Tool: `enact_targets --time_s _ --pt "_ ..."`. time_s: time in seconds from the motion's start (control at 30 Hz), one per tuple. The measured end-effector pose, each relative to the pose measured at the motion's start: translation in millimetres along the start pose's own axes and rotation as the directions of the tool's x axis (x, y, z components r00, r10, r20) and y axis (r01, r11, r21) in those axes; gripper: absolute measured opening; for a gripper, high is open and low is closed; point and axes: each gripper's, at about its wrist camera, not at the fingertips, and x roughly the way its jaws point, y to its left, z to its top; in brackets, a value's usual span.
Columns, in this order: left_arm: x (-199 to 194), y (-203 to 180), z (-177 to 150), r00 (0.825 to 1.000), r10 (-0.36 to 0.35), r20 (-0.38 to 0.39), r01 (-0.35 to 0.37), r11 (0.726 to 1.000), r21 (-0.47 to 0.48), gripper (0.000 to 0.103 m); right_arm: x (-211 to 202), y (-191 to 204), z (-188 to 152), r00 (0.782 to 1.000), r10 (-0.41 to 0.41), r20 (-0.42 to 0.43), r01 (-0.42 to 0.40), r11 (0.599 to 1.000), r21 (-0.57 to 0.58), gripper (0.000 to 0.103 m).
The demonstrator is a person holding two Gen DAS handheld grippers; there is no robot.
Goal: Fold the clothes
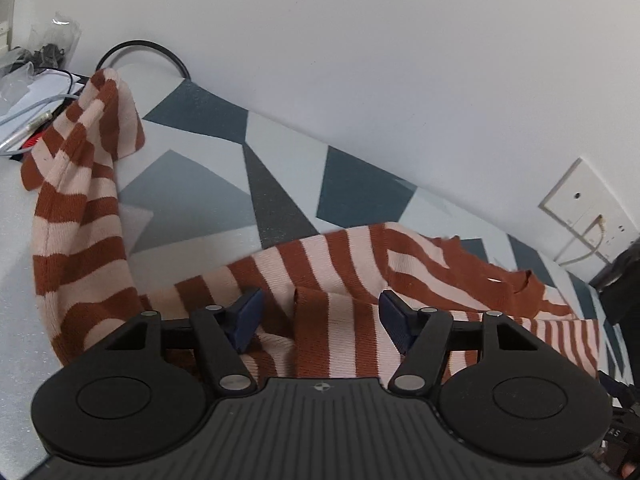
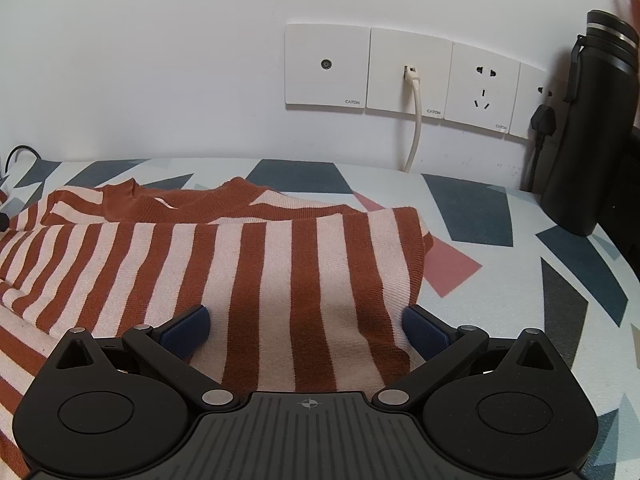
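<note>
Sweater (image 2: 256, 264), rust-and-pink striped, lies partly folded on the desk's geometric cloth (image 2: 520, 280), one sleeve (image 1: 80, 184) trailing off. Both tongs, left (image 1: 320, 320) and right (image 2: 306, 332), hover spread over it. White wall (image 2: 160, 60) carries sockets (image 2: 408, 70); black flask (image 2: 588, 128) stands nearby.

The sweater (image 2: 224, 264) lies on the table (image 2: 520, 320), its collar (image 2: 192, 200) on the far side toward the wall (image 2: 160, 60). A sleeve (image 1: 76, 200) stretches away to the left, ending near a cable (image 1: 140, 46) and bags (image 1: 36, 52). On the wall behind sit sockets (image 2: 408, 72). A flask (image 2: 592, 128) stands far right on the table, well apart from the sweater.
</note>
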Motion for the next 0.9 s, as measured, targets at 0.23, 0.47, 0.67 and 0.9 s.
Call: enact_targets --time_s 0.23,0.47,0.67,0.9 --pt "-12 -11 -4 0.998 -0.065 0.007 0.064 0.994 0.092 0.011 -4 -8 6 1.0 0.024 -0.007 -0.024 0.999 0.035 0.102" --pt "-16 -16 -8 0.997 -0.041 0.072 0.032 0.991 0.129 0.006 -19 -62 16 0.998 0.004 0.059 -0.021 0.96 0.279 0.102" --pt "-27 -24 2 0.978 -0.038 0.206 0.01 0.991 0.134 0.006 -23 -97 17 0.994 -0.069 0.081 0.03 0.913 0.406 0.102" --pt "-9 -21 8 0.983 0.0 0.182 -0.023 0.991 0.129 0.006 -13 -89 16 0.994 -0.092 0.061 0.065 0.933 0.353 0.102"
